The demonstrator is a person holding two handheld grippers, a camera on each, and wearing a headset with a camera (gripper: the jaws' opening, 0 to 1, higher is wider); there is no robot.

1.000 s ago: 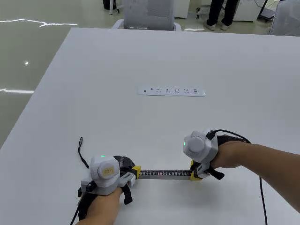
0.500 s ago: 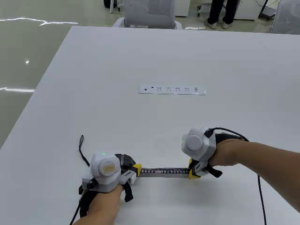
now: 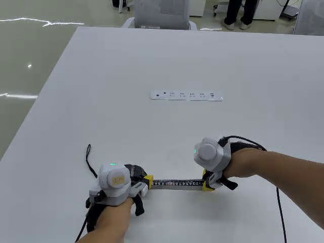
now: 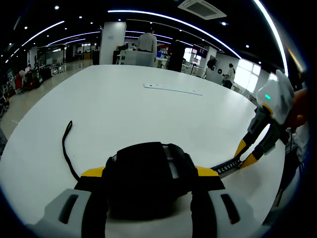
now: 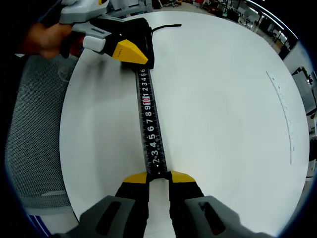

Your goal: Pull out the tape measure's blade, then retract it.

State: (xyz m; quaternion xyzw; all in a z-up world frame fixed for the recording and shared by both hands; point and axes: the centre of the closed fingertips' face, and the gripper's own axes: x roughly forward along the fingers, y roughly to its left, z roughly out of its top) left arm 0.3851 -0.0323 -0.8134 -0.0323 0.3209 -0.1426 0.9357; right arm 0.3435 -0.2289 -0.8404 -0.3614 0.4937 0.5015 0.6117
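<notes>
Clamping black-and-yellow tape measure case (image 4: 148, 171) in left gripper (image 3: 144, 184), pinching numbered blade (image 5: 148, 124) in right gripper (image 5: 158, 177); broad white table (image 3: 177, 55) ahead; hook hidden.

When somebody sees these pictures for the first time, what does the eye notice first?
The tape measure's blade stands out first: it lies stretched on the white table between the right gripper, shut on its tip, and the left gripper, clamping the black case. Farther back lies a white power strip.
</notes>
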